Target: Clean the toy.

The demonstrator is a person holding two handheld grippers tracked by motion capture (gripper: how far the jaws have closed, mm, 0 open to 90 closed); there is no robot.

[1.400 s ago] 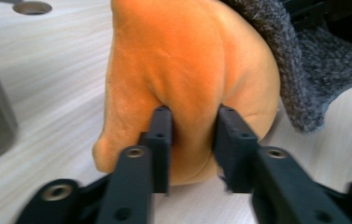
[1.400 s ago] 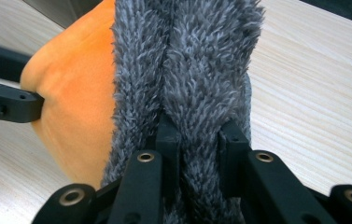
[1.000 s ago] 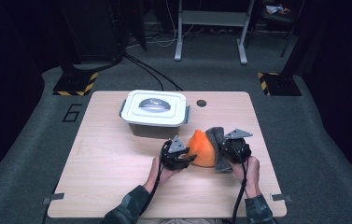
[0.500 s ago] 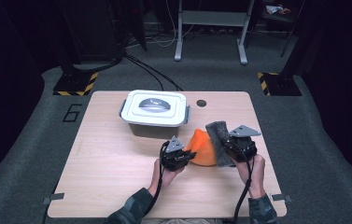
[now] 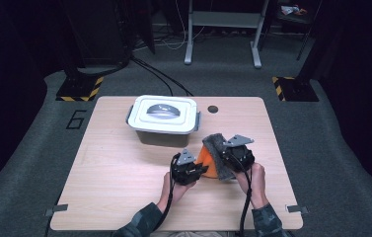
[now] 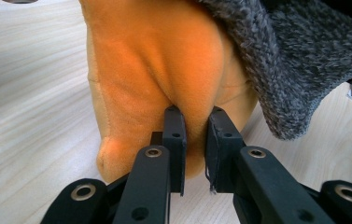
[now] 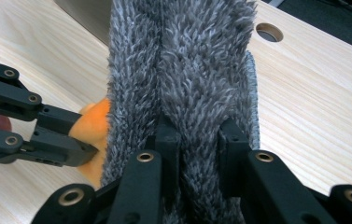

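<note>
The cloth, orange on one face and grey and fluffy on the other, is held up off the table at its near right, just in front of the lidded box. The left gripper pinches a fold of the orange face; its jaws have just been closing on that fold and now press it. The right gripper is clamped on a ridge of the grey pile.

The risks, as I judge them:
- The left pinch takes only a thin fold near the edge, so a hard pull apart could drag the fabric out of the pads.
- The right jaws bite mostly into deep pile, which may slide under tension.
- Uneven pulling would twist the cloth instead of spreading it.
- A swing to the far side could knock the box or snag its handle.
</note>
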